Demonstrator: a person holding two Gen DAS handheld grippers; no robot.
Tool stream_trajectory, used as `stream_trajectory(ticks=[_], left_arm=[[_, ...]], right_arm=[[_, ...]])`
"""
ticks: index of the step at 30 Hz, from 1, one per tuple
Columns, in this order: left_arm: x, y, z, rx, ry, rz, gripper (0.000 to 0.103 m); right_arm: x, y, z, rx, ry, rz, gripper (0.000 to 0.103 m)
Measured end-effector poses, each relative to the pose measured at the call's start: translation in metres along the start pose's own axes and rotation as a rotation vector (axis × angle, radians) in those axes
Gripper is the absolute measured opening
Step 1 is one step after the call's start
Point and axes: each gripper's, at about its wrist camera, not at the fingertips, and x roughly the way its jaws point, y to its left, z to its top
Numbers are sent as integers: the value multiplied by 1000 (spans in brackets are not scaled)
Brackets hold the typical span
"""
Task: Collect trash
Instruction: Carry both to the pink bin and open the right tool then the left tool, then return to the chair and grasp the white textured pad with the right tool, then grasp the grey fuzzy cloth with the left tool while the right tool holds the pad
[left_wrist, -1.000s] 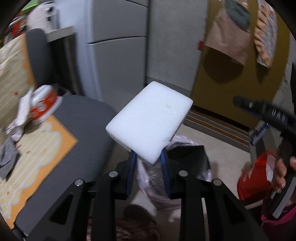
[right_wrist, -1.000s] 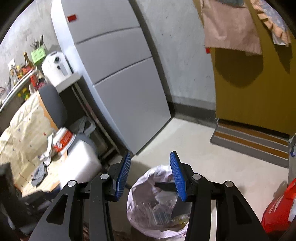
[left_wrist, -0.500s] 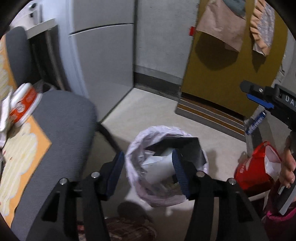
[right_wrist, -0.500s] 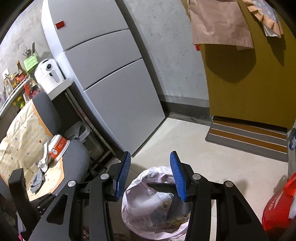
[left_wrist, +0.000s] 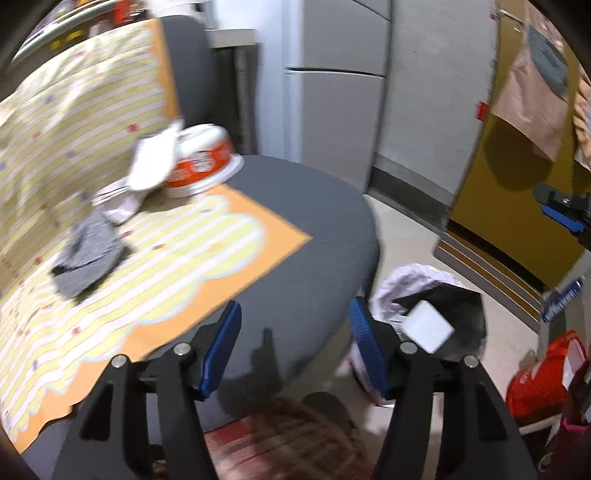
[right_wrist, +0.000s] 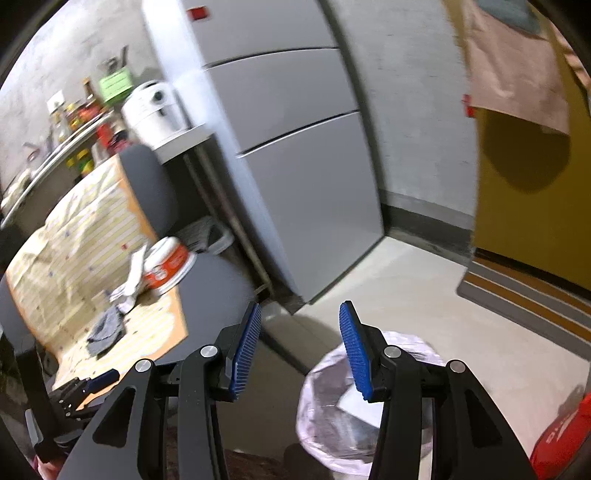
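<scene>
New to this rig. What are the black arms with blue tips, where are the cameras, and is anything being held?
No robot here: a person carries a two-finger hand-held gripper in each hand, with a fisheye camera on each looking along its fingers. The left view shows the left hand-held gripper, open and empty, over a grey office chair. On the chair lie a yellow striped cloth, an orange-and-white bowl, crumpled white paper and a grey rag. The right hand-held gripper is also open and empty, above the lined trash bin. A white foam block lies in that bin.
</scene>
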Motion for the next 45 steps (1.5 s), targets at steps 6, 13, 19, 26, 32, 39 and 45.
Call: stream_trajectory(ticks=[6,13,19,26,32,39,45], left_arm=[[-22,62,-16,-75,-12,119,65],[-46,136,-25,-211,-38,252,71],[-63,202,-26,-320,-56,396,71],[-62,257,-22,-398,-51,467,71],[-48,273,-26,-407,-19,466,71],[-34,274,-29,-405,3,444,71],[-26,262,-26,-370,14,421,72]], right_arm=[[21,67,1,-117,63,109,54],[56,147,2,-260,126,219,55],[93,202,12,-333,130,290,55],[161,256,20,-395,158,346,41],[241,284,19,-345,254,333,40],[292,296,19,-263,315,288,9],[235,296,25,-339,230,388,4]])
